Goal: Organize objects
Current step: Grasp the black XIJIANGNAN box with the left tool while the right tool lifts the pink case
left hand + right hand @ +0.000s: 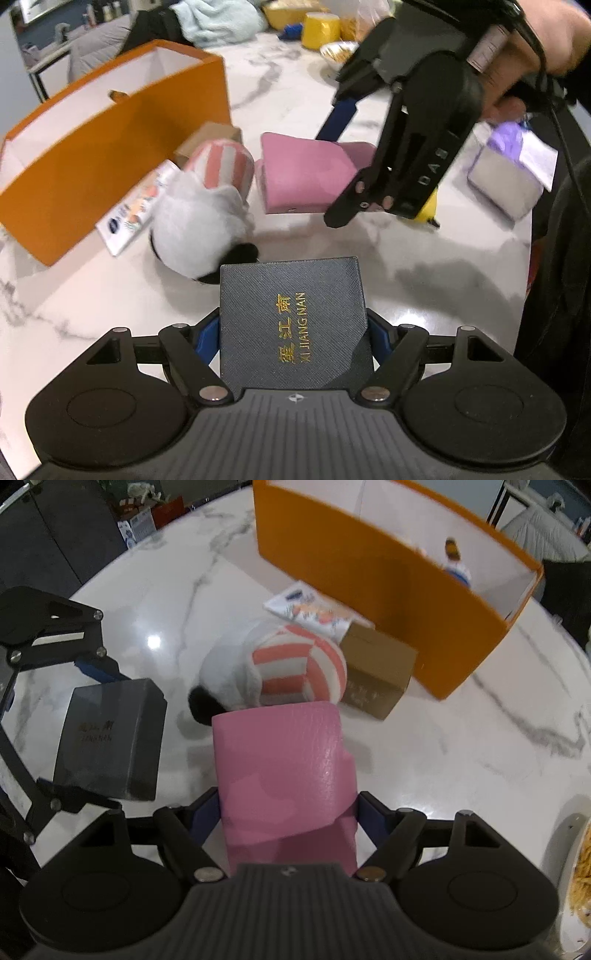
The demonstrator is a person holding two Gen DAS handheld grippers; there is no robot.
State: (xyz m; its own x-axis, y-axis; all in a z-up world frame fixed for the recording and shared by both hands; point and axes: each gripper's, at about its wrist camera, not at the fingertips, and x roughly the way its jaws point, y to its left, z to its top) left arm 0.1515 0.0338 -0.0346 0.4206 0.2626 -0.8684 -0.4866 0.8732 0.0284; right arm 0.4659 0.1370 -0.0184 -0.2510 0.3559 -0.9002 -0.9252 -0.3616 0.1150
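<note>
Your left claw [293, 332] grips the dark box [291, 317]; your right claw [290, 812], at two o'clock, clamps the pink case [284, 771], jaws closing.

Probably a home: marble table [303, 85], crumpled towel [218, 18], snack bowl [338, 51], cluttered shelf [140, 513].

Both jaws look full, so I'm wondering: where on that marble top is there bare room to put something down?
Bare marble table lies left of the orange box and the plush toy, and another open stretch lies right of the brown carton. It is crowded just before the orange box, where plush toy, carton and printed packet bunch together.
</note>
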